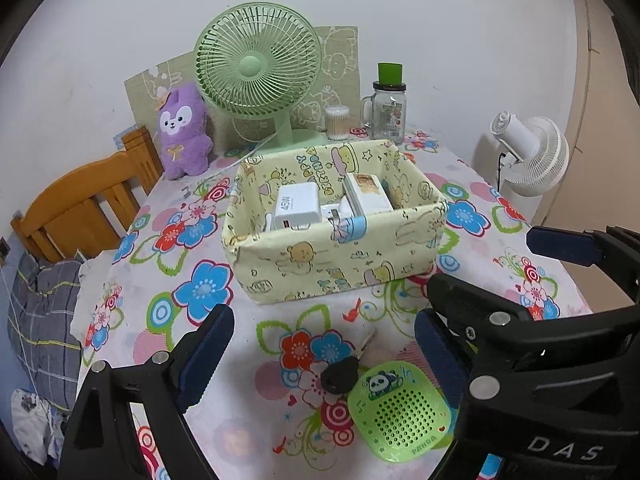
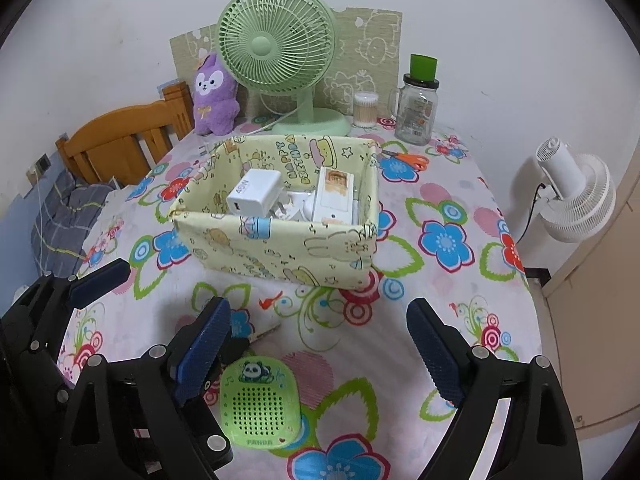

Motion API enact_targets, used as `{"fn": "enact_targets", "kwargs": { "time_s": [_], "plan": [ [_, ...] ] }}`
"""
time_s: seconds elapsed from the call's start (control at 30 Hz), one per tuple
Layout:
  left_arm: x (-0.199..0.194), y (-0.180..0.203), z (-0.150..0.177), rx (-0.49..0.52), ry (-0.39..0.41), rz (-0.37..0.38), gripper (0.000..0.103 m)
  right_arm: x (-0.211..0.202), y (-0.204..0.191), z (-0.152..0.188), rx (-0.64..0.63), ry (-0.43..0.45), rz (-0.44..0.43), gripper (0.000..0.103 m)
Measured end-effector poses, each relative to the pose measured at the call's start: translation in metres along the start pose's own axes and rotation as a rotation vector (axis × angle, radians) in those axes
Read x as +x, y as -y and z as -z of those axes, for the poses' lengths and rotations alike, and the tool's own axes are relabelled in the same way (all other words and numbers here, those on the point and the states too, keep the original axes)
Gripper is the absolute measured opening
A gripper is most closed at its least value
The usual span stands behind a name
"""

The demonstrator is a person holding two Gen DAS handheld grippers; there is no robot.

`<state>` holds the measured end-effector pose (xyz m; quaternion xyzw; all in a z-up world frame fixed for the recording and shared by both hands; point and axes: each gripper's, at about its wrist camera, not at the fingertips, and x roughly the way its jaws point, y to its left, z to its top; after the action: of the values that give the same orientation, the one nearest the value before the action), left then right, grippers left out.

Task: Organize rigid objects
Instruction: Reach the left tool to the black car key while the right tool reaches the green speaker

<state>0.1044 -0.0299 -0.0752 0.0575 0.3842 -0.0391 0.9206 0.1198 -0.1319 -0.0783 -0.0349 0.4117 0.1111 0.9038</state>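
Note:
A yellow fabric basket (image 1: 320, 264) (image 2: 280, 252) stands mid-table and holds a white 45W charger (image 1: 294, 206) (image 2: 256, 194) and a white box (image 1: 366, 196) (image 2: 334, 196). A green panda speaker (image 1: 400, 410) (image 2: 260, 404) lies on the tablecloth near me, with a black-headed key (image 1: 344, 372) (image 2: 262, 334) beside it. My left gripper (image 1: 324, 352) is open and empty above the key and speaker. My right gripper (image 2: 320, 344) is open and empty, with the speaker near its left finger. The left gripper's fingers (image 2: 100, 280) show at the left of the right wrist view.
A green desk fan (image 1: 258, 68), a purple plush (image 1: 184, 132), a cotton-swab tub (image 1: 337, 122) and a glass jar (image 1: 388, 108) line the back of the table. Orange scissors (image 2: 408, 159) lie right of the basket. A wooden chair (image 1: 80, 204) stands at left, a white fan (image 1: 528, 152) at right.

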Motion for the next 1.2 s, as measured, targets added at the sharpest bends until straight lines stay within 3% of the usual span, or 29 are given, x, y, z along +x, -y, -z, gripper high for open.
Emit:
{"fn": "enact_targets", "kwargs": {
  "time_s": [0.77,0.93,1.2],
  "plan": [
    [0.016,-0.009,0.037,-0.017,-0.033,0.000,0.092,0.007,-0.010,0.037,-0.034,0.022,0.019,0.092],
    [0.031,-0.009,0.045,-0.012,-0.066,-0.001,0.091,0.015,-0.016,0.045,-0.076,0.059,0.045,0.092],
    [0.059,-0.012,0.053,-0.028,-0.129,0.019,0.087,0.042,-0.013,0.049,-0.069,0.020,0.038,0.092]
  ]
}}
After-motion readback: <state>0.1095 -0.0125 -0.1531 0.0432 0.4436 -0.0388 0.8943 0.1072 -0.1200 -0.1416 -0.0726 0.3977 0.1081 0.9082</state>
